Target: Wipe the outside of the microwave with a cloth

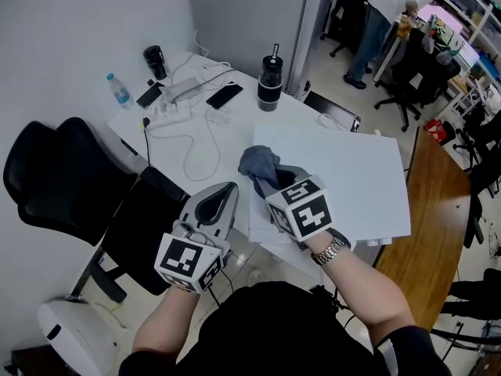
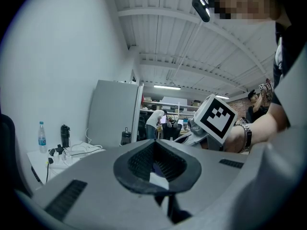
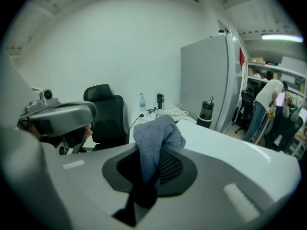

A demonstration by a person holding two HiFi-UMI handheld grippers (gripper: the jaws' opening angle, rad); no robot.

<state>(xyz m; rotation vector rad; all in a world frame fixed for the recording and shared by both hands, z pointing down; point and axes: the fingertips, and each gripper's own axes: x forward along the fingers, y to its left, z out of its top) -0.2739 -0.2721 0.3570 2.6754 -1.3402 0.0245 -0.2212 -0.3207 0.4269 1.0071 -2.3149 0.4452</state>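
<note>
grey-blue cloth (image 3: 157,137) bunched in right gripper (image 1: 272,182)

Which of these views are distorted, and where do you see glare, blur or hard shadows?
Head view: even, soft light, only faint shadows, straight lines lean toward the edges. Left gripper view: strong fisheye curve, black corners, the nearest foreground out of focus. Right gripper view: the same fisheye; the cloth is sharp, the ceiling lamp glares white.

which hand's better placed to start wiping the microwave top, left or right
Right. The right tongs are shut on the grey cloth, held over the white microwave top. The left tongs are shut and empty, off its edge.
</note>
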